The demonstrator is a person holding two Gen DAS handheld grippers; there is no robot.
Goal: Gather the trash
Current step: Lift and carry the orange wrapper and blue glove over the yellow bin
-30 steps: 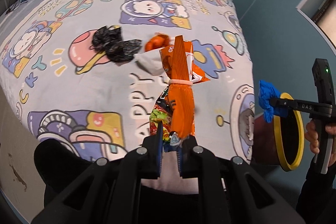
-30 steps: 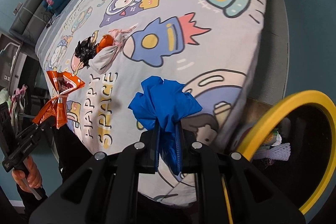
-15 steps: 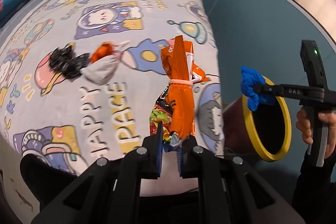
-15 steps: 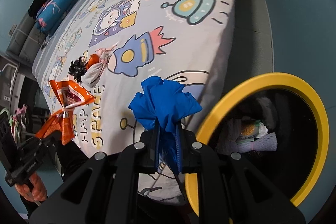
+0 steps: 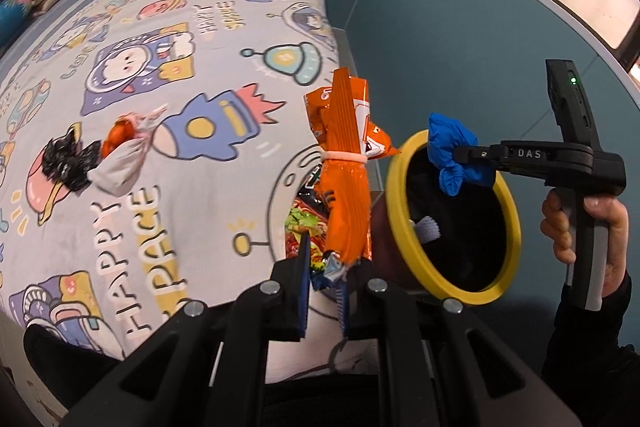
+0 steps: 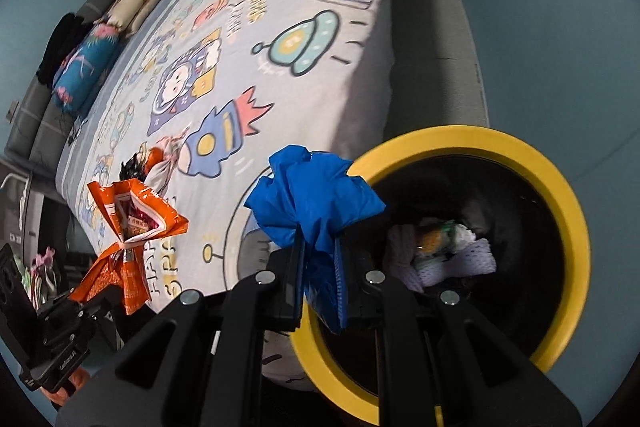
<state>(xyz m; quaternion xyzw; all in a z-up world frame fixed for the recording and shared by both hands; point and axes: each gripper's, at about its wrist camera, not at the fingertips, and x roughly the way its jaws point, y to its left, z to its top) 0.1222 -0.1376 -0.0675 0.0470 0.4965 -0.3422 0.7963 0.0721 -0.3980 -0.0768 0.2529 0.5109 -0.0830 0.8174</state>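
wrapper [image 5: 346,163] orange, tied, crumpled; glove [image 6: 316,203] blue, bunched over bin [image 6: 568,195]

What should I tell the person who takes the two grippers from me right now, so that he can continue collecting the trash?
Left gripper: shut on the orange bag, held up beside the bin.
Right gripper: shut on the blue wad, at the bin's rim, not yet released.
In the bin: some pale trash already lies at the bottom.
On the bed: a black piece, an orange piece and a grey bundle, close together.
Left: drop the blue wad, then the orange bag, then fetch the three pieces from the bed.
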